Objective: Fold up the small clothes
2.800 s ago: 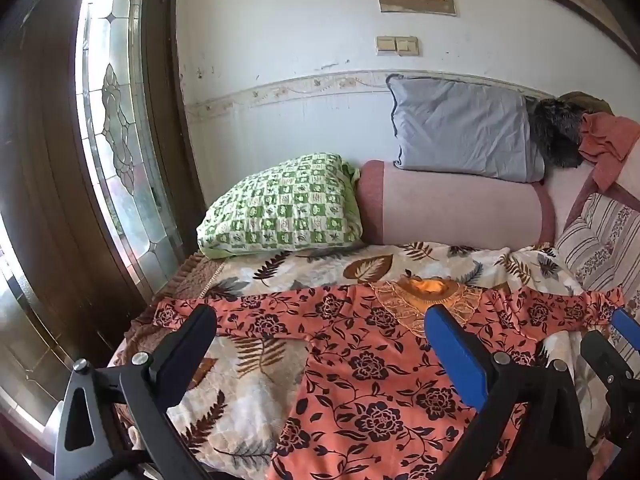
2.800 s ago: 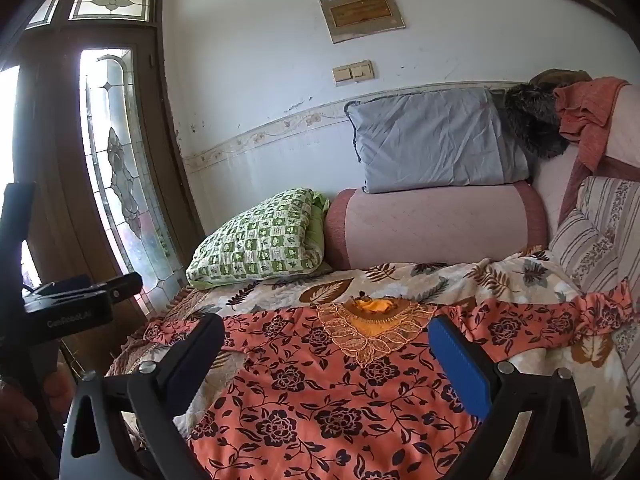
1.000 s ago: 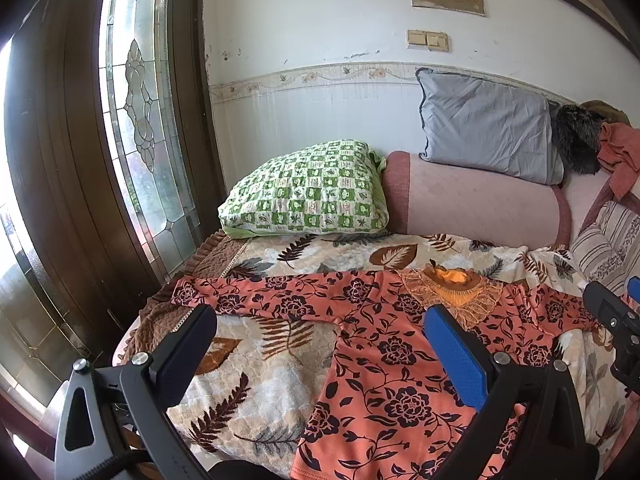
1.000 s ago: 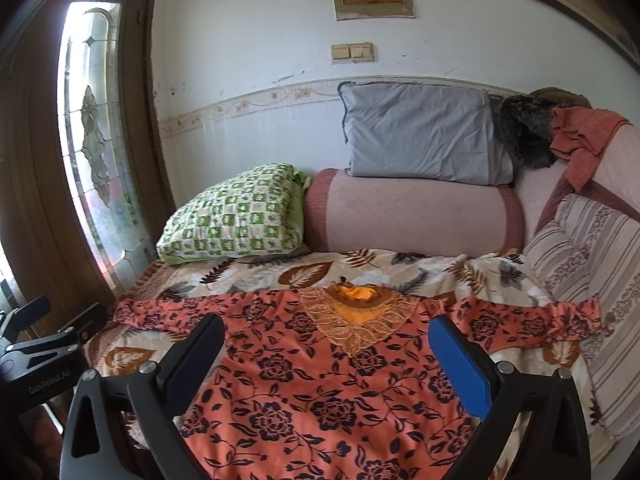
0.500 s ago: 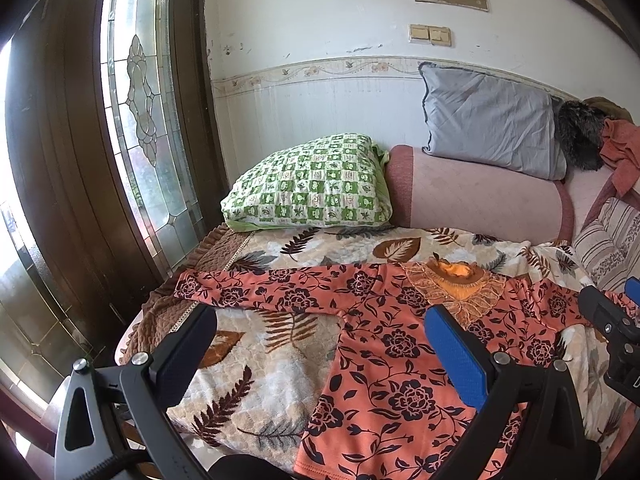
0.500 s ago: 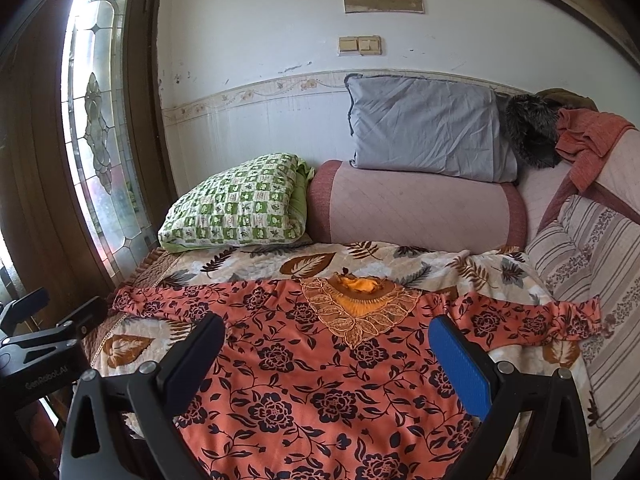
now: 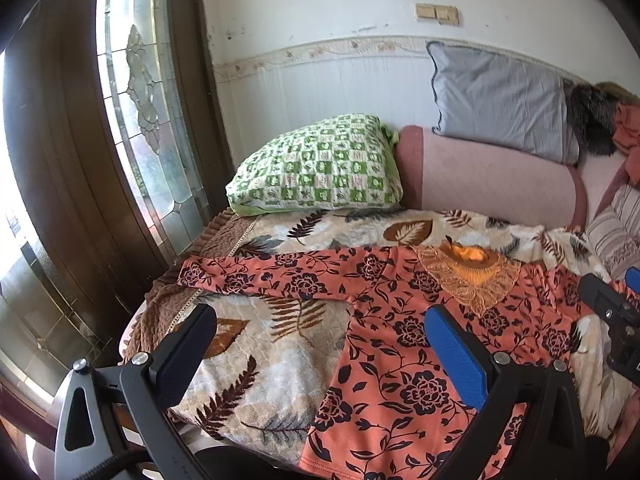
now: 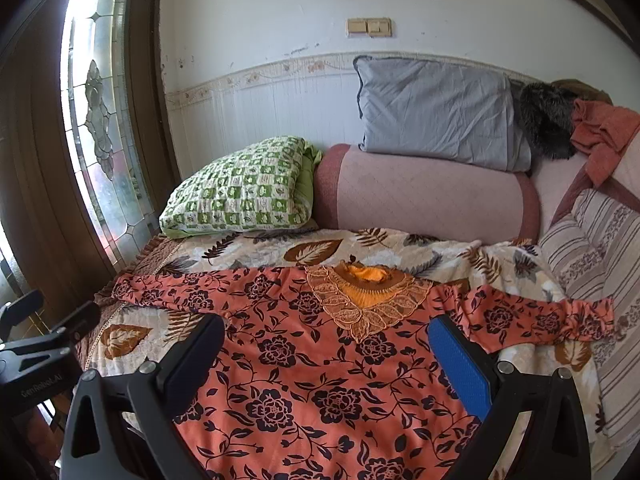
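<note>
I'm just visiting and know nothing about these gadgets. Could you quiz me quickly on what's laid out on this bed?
1. True or false: the left claw is gripping the orange flowered top.
2. What rests on the pink bolster? A) grey pillow B) green checked pillow C) striped cushion
3. Fill in: both sleeves lie spread ____.

Key: 1 false, both claws are open and empty; 2 A; 3 outward.

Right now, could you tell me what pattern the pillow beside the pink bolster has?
Green-and-white checks on the pillow, clearest in the right wrist view.
</note>
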`<action>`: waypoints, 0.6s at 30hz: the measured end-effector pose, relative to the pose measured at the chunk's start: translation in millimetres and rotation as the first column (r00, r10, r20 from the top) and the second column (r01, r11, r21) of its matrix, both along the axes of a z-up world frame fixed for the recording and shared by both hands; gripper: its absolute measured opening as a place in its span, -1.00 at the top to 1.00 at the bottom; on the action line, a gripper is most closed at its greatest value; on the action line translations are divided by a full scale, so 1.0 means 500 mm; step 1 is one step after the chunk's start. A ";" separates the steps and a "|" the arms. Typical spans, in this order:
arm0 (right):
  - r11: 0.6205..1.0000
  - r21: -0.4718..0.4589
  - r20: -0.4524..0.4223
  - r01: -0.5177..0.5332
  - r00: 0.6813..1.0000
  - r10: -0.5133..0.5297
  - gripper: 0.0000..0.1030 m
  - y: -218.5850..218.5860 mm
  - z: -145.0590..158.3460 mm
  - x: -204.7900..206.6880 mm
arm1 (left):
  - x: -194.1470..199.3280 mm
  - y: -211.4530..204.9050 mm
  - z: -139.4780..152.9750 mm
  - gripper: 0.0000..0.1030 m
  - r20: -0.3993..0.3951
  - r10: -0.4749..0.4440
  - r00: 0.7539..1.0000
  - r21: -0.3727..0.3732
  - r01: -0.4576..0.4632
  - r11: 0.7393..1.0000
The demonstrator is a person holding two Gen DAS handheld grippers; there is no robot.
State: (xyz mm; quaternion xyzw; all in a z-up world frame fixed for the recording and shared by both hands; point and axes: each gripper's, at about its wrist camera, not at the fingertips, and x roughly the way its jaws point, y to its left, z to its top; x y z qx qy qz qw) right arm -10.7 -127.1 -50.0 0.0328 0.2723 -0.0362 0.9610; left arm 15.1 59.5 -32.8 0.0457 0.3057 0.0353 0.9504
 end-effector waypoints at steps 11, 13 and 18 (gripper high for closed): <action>0.997 0.056 -0.055 0.052 0.997 -0.049 -1.00 -0.070 -0.052 0.071 | 0.078 -0.038 -0.032 -1.00 -0.032 -0.006 0.999 0.020 0.007 1.000; 0.995 0.067 -0.063 0.069 0.996 -0.065 -1.00 -0.093 -0.062 0.082 | 0.091 -0.054 -0.039 -1.00 -0.036 -0.014 0.999 0.034 0.015 0.999; 0.986 0.106 -0.071 0.127 0.990 -0.120 -1.00 -0.201 -0.104 0.091 | 0.144 -0.087 -0.088 -1.00 -0.104 -0.073 0.992 0.012 0.075 0.997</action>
